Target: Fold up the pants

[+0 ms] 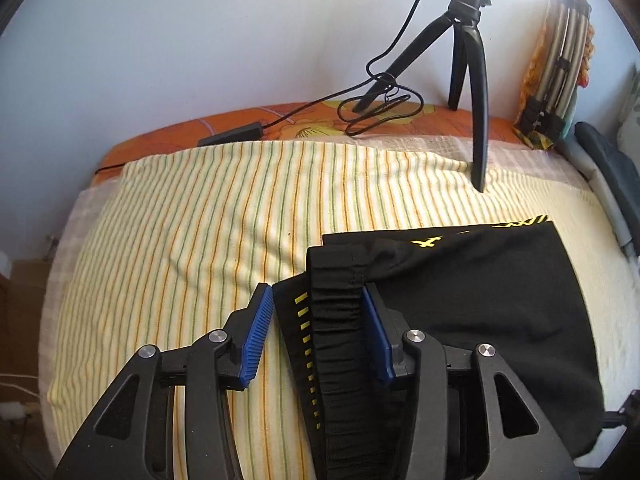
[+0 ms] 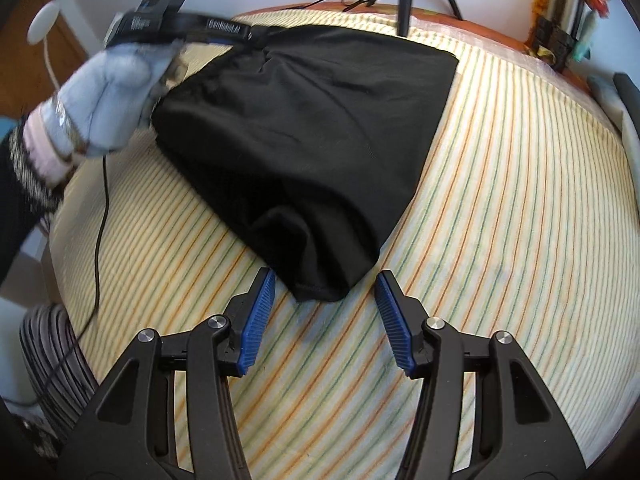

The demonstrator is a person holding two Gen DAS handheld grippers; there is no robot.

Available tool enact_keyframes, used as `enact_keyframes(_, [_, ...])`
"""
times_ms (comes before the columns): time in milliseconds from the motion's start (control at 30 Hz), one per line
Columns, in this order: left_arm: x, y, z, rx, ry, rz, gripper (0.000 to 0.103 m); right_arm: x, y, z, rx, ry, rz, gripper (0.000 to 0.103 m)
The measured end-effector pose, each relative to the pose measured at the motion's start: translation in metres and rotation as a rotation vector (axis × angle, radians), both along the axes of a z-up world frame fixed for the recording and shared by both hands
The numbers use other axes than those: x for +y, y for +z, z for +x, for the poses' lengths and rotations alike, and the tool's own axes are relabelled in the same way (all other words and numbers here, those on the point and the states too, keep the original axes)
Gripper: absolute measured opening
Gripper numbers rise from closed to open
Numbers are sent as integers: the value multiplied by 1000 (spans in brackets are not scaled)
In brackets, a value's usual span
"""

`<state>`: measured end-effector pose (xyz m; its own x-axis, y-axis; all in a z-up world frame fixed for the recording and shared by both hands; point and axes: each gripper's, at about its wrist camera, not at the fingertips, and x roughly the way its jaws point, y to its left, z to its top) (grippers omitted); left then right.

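Black pants [image 1: 472,304] with yellow markings lie folded in a compact bundle on the striped bed cover; they also show in the right wrist view [image 2: 304,136]. My left gripper [image 1: 316,300] is open, its blue pads either side of the elastic waistband [image 1: 336,320] at the bundle's left edge. My right gripper [image 2: 325,284] is open and empty, its tips just short of the bundle's near corner [image 2: 320,292]. The left gripper, held by a gloved hand [image 2: 108,96], shows at the bundle's far left in the right wrist view [image 2: 248,36].
A black tripod [image 1: 468,60] with a ring light stands at the bed's far edge, its cable [image 1: 376,108] coiled on the orange sheet. Pillows and cushions [image 1: 560,68] pile at the far right. A cord [image 2: 100,232] hangs off the left bed edge.
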<state>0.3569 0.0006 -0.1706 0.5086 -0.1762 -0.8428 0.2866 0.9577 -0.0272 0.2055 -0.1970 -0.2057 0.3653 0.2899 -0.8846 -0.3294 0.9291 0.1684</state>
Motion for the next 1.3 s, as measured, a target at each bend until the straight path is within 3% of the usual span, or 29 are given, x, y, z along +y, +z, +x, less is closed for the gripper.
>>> enact_keyframes(133, [15,12,-6,29,-11,-84,50,-18,11,-11,7,-4,101,56])
enact_keyframes(300, [38,25,-14,66,-9,-198,61,-56,26,1,-23,-101,229,57])
enact_keyframes(500, [58,7,-5,245,-16,-443,62,-92,29,41,-9,-175,409,66])
enact_keyframes(700, [60,-12,18,293,25,-514,62,-102,16,89,39,-186,484,67])
enact_keyframes(1033, [33,-20,41,245,-49,-452,63,-104,-10,145,70,-190,524,67])
enact_keyframes(1133, [23,-18,35,194,-105,-367,63,-103,-10,151,58,-187,555,67])
enact_keyframes(1200, [16,-17,29,154,-137,-275,56,-99,-9,156,48,-180,551,67])
enact_keyframes(1300, [17,-18,29,140,-121,-255,52,-95,-8,158,37,-166,542,67])
